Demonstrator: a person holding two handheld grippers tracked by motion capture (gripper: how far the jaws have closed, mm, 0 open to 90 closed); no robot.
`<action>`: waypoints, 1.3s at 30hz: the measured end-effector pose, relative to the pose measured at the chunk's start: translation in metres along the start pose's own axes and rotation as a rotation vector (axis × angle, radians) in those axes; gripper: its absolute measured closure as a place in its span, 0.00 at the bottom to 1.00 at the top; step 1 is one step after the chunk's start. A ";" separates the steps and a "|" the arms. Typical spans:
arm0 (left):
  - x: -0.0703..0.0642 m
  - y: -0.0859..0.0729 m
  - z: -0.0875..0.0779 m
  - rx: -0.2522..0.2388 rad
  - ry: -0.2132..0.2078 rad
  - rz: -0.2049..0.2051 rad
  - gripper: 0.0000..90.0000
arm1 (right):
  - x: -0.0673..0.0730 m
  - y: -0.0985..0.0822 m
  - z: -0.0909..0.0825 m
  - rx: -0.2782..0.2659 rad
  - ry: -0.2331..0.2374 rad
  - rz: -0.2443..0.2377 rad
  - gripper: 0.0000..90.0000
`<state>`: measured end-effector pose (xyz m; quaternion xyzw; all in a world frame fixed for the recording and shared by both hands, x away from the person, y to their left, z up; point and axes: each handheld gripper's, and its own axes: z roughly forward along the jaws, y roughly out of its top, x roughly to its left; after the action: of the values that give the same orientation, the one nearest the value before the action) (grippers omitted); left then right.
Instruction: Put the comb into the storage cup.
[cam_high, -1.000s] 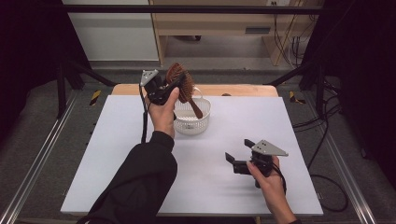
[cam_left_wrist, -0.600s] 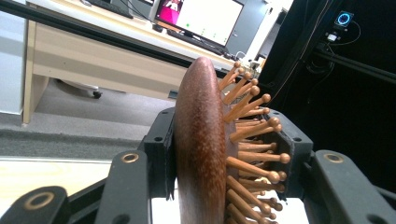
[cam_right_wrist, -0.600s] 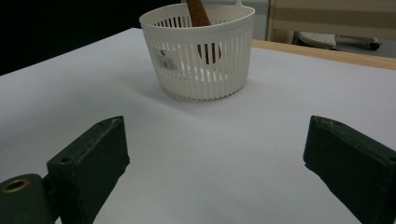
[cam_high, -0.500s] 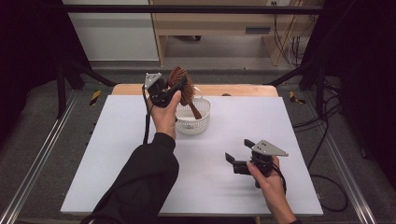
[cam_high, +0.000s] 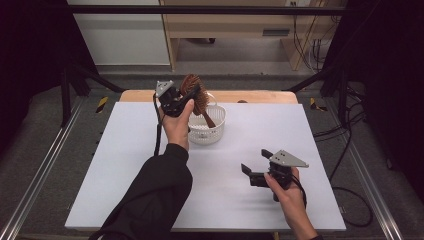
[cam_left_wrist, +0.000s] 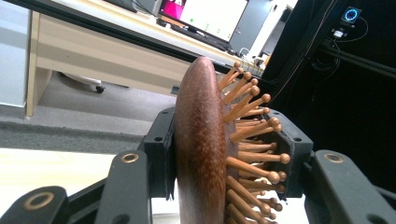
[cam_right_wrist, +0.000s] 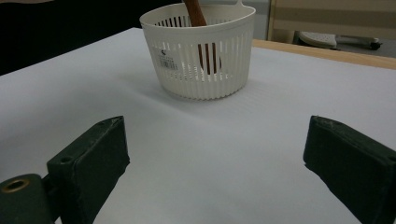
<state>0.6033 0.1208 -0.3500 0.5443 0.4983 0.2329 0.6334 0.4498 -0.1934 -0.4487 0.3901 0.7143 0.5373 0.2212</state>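
Left gripper: I had my left gripper raised over the far part of the table, its jaws pinching the head of the wooden hairbrush. In the left gripper view one pad sat against the smooth brown back of the brush and the other pressed into the rows of round-tipped wooden pins.

Hairbrush: I saw it held tilted, head up at the gripper, with its handle slanting down into the white basket. In the right gripper view the handle stood inside the basket, showing through the slats.

Basket: it was a small round slatted plastic one with a label on its side, standing upright on the white table, just beside my left hand and towards the far edge.

Right gripper: I had my right gripper low over the near right part of the table, well apart from the basket. Its jaws were spread wide with nothing between them; in the right gripper view the two black pads framed bare white surface, with the basket straight ahead.

Right hand: my right hand gripped the gripper body from below, with the grey plate on top.

Surroundings: beyond the table I saw a wooden desk and cables on the floor.
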 end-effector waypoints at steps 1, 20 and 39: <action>0.000 -0.001 0.000 0.001 0.000 0.001 0.56 | 0.000 0.000 0.000 0.000 0.001 0.000 0.08; 0.006 -0.015 0.001 0.015 0.009 -0.013 0.56 | 0.000 0.000 0.000 0.004 0.003 -0.002 0.08; 0.006 -0.020 0.002 0.012 0.010 -0.015 0.56 | 0.000 0.000 0.001 0.007 0.011 -0.004 0.08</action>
<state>0.6022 0.1188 -0.3705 0.5433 0.5070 0.2279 0.6292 0.4499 -0.1927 -0.4493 0.3867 0.7182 0.5362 0.2170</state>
